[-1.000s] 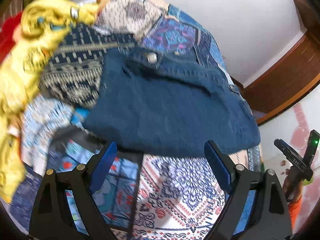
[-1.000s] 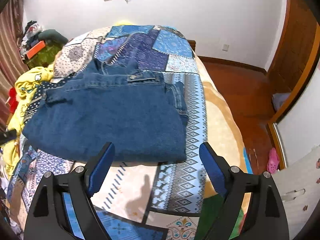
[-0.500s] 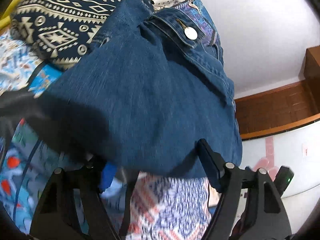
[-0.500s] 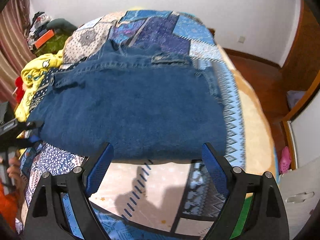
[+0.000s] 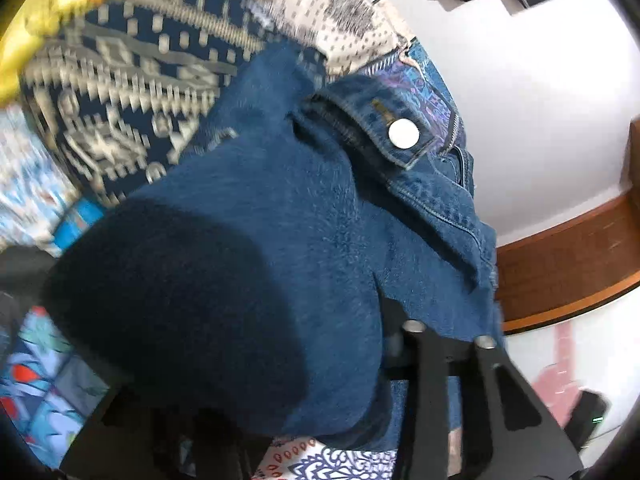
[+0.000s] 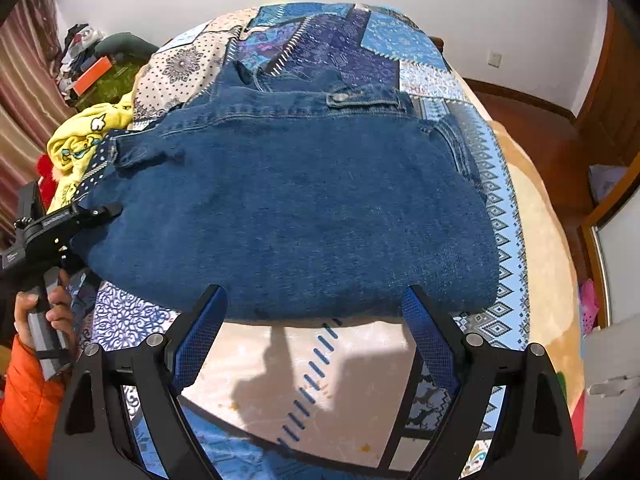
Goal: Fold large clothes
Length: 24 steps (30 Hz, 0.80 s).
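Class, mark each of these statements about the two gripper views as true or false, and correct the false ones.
1. The denim garment lies folded on the patchwork bedspread. True.
2. The right gripper is clamped shut on the denim. False: its fingers stand wide apart at the near folded edge, gripping nothing.
3. A yellow garment lies to the left of the denim in the right wrist view. True.
4. The left gripper is far from the denim. False: it is at the denim's left edge, and denim fills its own view.
5. The denim's metal button is hidden. False: it shows plainly on the waistband.
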### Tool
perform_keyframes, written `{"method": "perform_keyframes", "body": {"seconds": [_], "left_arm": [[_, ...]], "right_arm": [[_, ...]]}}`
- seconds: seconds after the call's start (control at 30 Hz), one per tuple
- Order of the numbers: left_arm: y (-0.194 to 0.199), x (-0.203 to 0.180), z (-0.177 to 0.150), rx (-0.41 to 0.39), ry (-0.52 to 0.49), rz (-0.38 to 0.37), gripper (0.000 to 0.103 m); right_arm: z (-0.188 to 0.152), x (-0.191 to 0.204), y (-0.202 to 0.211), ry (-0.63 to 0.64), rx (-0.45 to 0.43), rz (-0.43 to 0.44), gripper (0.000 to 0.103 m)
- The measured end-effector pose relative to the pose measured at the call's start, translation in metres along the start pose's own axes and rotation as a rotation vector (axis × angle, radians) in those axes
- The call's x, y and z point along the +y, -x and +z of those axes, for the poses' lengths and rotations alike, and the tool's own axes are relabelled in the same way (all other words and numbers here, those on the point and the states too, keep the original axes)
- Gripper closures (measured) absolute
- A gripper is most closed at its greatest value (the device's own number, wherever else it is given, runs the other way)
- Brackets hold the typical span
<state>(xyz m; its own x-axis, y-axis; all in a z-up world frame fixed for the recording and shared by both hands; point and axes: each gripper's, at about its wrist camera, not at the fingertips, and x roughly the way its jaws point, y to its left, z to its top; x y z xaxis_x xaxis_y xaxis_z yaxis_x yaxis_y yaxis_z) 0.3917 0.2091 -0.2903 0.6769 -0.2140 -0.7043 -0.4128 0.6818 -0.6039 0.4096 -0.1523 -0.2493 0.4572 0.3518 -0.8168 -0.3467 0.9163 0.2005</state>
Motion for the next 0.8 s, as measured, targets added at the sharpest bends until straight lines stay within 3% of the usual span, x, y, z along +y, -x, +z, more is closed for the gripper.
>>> {"method": "perform_keyframes", "body": {"seconds": [0.07,0.17,0.43,0.63,0.8], "left_arm": [[0.007,0.000,0.003,-0.017,0.008,0.005,0.080],[0.023,-0.003,0.008,-0.041,0.011,-0.004,0.083],[0.108,-0.043,0.011,-0.209,-0.125,-0.063,0.084],[0.156,-0.055,0.016,-0.324,-0.236,-0.018,0.084],[0.159,-0.046,0.015,-0.331,-0.276,0.036,0.084]], "right_arm": [[0.001,0.005,0.006,0.011,-0.004,-0.012,0.016],[0.003,0.012,0.014,0.027,-0.011,-0.019,0.016],[0.016,0.051,0.029,0.119,-0.050,-0.016,0.016],[0.030,0.100,0.001,0.194,-0.025,0.056,0.016],[0.041,0.141,-0.040,0.240,0.030,0.123,0.016]]}}
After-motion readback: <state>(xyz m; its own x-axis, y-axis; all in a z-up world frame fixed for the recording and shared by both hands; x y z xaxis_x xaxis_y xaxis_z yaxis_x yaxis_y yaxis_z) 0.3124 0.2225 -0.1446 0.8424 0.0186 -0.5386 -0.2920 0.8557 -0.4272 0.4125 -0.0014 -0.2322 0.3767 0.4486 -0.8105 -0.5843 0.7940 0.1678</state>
